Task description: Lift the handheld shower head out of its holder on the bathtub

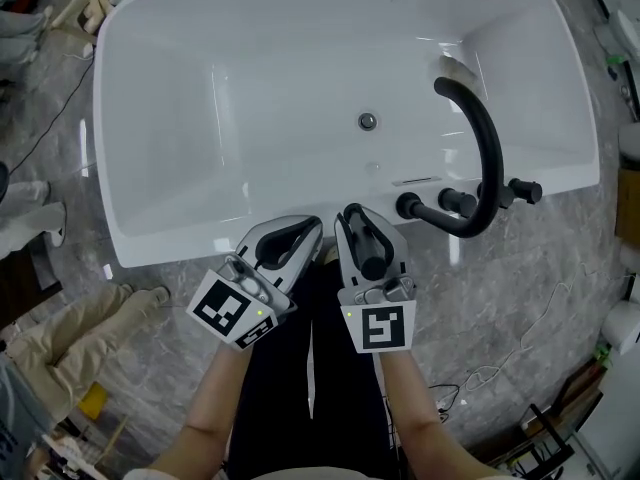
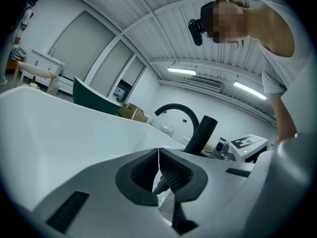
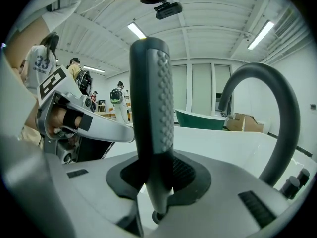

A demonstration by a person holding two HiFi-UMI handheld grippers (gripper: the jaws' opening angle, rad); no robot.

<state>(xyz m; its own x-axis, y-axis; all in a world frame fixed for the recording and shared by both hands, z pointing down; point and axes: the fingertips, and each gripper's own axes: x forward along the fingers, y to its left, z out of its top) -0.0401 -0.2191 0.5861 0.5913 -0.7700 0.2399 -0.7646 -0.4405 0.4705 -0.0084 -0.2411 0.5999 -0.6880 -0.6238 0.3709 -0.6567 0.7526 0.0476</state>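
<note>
Bathtub [image 1: 160,238] near rim: your right gripper [image 1: 358,220] clamps the shower head [image 3: 151,118] handle upright to lift it clear, left gripper [image 1: 300,230] clenched empty alongside.

The bathtub [image 1: 150,108] is seen in glossy white, with a silver drain [image 1: 367,121]. The curved spout [image 1: 482,138] and the knobs [image 1: 455,202] are finished in matt black. The handheld shower head [image 3: 151,108] is coloured dark grey to black, and a pattern of small raised dots is carried along one side. The left gripper [image 1: 290,236] and right gripper [image 1: 365,238] are moulded in light grey, with black ribbed pads [image 3: 185,175] in the jaws. Black-and-white square markers [image 1: 232,310] are borne on them. The floor [image 1: 520,298] is patterned with grey marble veining.
</note>
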